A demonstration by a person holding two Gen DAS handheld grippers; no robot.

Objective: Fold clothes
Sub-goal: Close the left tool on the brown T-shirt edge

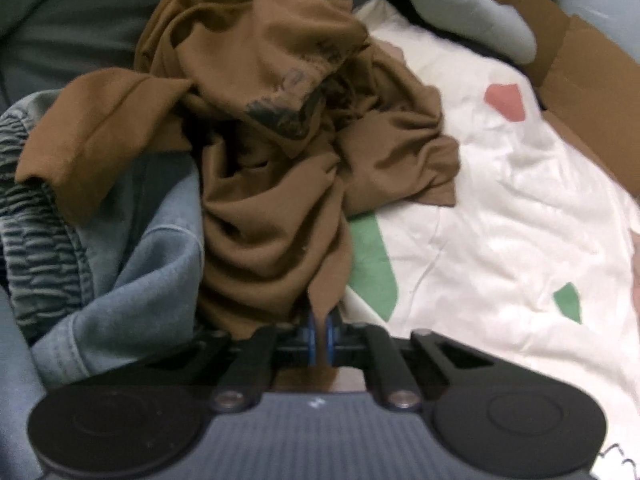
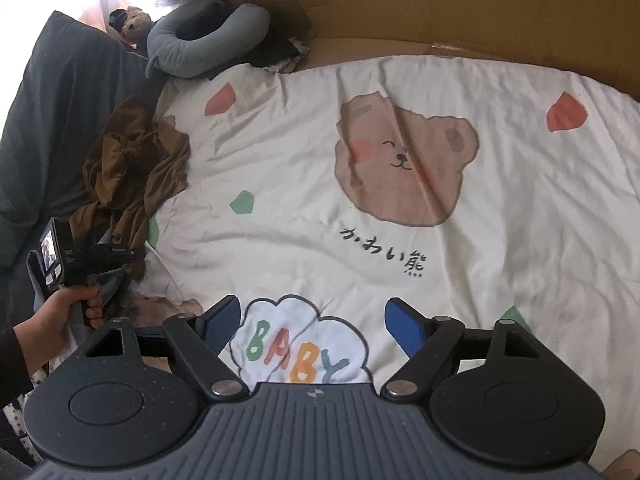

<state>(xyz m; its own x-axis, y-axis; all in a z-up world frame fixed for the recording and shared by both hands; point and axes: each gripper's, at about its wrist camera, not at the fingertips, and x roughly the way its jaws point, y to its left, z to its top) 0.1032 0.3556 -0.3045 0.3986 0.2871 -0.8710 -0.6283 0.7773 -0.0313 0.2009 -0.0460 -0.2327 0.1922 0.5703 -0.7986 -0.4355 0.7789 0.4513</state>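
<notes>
A crumpled brown shirt [image 1: 260,140] with a dark print lies in a heap at the left side of the white bear-print bed sheet [image 1: 500,220]. My left gripper [image 1: 320,332] is shut on an edge of the brown shirt, the cloth pinched between its blue pads. The right wrist view shows the same brown shirt [image 2: 136,168] at the sheet's left edge, with the left gripper [image 2: 132,258] held by a hand at it. My right gripper [image 2: 314,328] is open and empty above the sheet [image 2: 520,240], over the "BABY" print.
A blue-grey garment [image 1: 132,280] and a striped grey cloth [image 1: 36,240] lie under and left of the brown shirt. A grey neck pillow [image 2: 204,40] and a plush bear [image 2: 134,20] sit at the far end. Cardboard [image 2: 440,4] lines the far side.
</notes>
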